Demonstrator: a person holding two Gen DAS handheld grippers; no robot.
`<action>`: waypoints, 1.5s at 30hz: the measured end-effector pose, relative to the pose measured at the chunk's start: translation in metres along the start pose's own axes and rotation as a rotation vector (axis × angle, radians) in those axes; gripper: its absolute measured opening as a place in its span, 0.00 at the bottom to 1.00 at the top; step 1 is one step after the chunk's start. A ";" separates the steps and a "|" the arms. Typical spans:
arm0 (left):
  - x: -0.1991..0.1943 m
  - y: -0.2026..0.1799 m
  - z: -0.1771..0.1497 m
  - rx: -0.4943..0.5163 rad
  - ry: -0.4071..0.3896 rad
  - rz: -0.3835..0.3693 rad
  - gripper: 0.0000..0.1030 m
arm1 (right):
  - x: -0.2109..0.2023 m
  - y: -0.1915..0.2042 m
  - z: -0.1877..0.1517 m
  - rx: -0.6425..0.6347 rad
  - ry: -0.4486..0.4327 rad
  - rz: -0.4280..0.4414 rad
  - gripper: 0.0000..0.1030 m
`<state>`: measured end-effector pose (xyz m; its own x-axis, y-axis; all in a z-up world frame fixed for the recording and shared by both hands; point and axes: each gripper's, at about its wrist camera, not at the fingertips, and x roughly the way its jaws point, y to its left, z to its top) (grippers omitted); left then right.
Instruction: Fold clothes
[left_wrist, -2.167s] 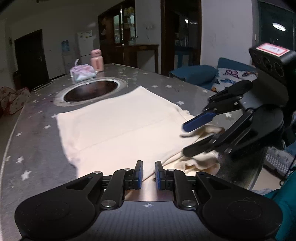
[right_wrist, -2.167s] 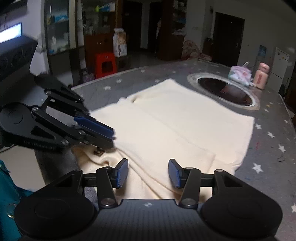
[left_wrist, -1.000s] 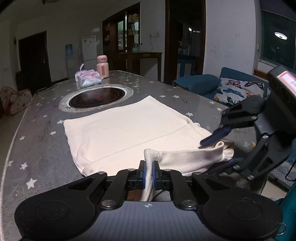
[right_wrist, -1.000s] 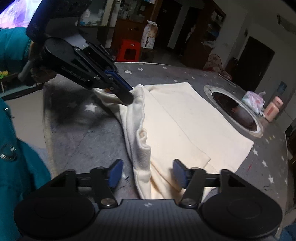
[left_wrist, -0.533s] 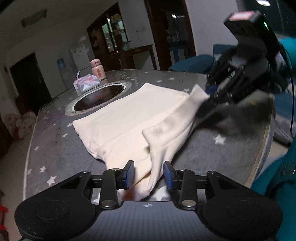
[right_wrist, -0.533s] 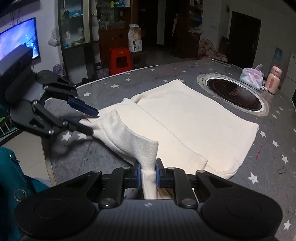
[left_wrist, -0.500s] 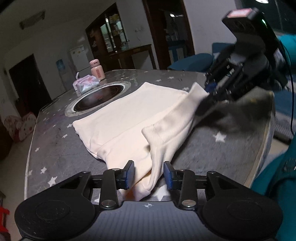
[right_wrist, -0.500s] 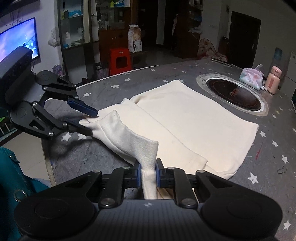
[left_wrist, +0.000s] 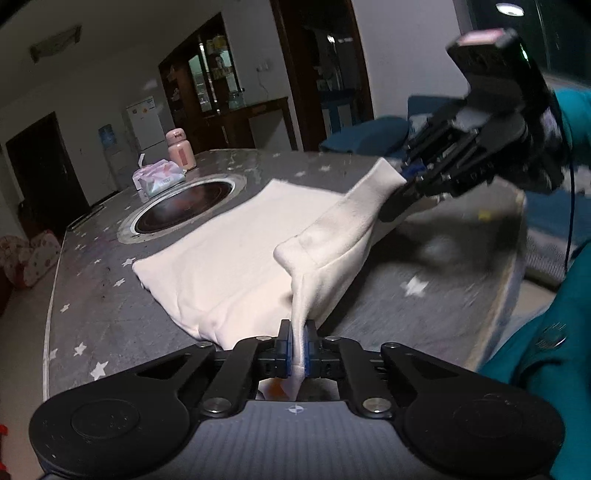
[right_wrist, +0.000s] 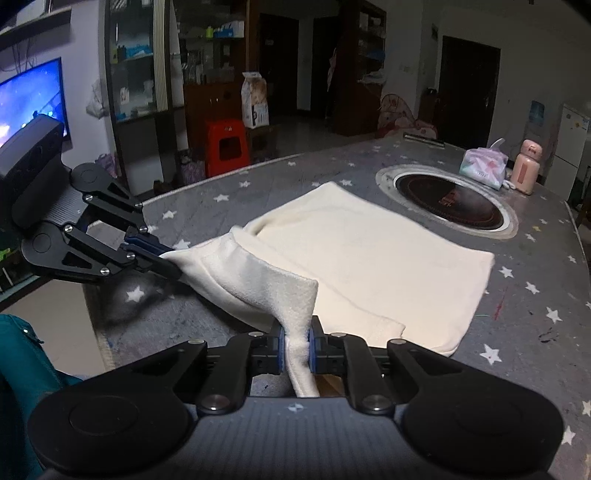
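Both tools are pinching the same cream garment (right_wrist: 362, 254). Left tool (left_wrist: 297, 349) is gripping a fold of fabric between its blue pads, the cloth rising from there in a peak, and in the right wrist view it is showing at the left (right_wrist: 162, 258), clamped on the garment's raised corner. Right tool (right_wrist: 297, 349) is likewise squeezing a strip of the fleecy cloth tight between its pads, and in the left wrist view it is appearing at the upper right (left_wrist: 406, 177), blurred, holding the far end of the lifted edge. Between the two tools the near edge of the garment is hanging off the surface as a sagging band, while the rest is lying flat on the grey star-patterned bench (right_wrist: 528, 295). Beyond the garment a round dark cooktop (right_wrist: 447, 201) is sitting set into the bench, with a tissue pack (right_wrist: 482, 166) and a pink bottle (right_wrist: 526, 166) standing just behind it.
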<state>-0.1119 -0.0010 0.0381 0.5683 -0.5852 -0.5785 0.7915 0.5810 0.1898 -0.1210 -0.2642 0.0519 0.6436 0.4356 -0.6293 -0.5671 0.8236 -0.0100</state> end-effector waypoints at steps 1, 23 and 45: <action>-0.007 -0.001 0.002 -0.012 -0.007 -0.003 0.06 | -0.006 0.001 0.000 0.003 -0.007 0.008 0.10; 0.006 0.039 0.066 -0.092 -0.078 0.020 0.05 | -0.042 -0.028 0.052 -0.024 -0.012 -0.010 0.09; 0.123 0.096 0.062 -0.284 0.072 0.250 0.16 | 0.048 -0.096 0.033 0.209 0.056 -0.243 0.22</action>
<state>0.0476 -0.0525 0.0345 0.7104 -0.3707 -0.5982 0.5314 0.8399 0.1106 -0.0189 -0.3103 0.0484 0.7148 0.2017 -0.6696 -0.2791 0.9602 -0.0088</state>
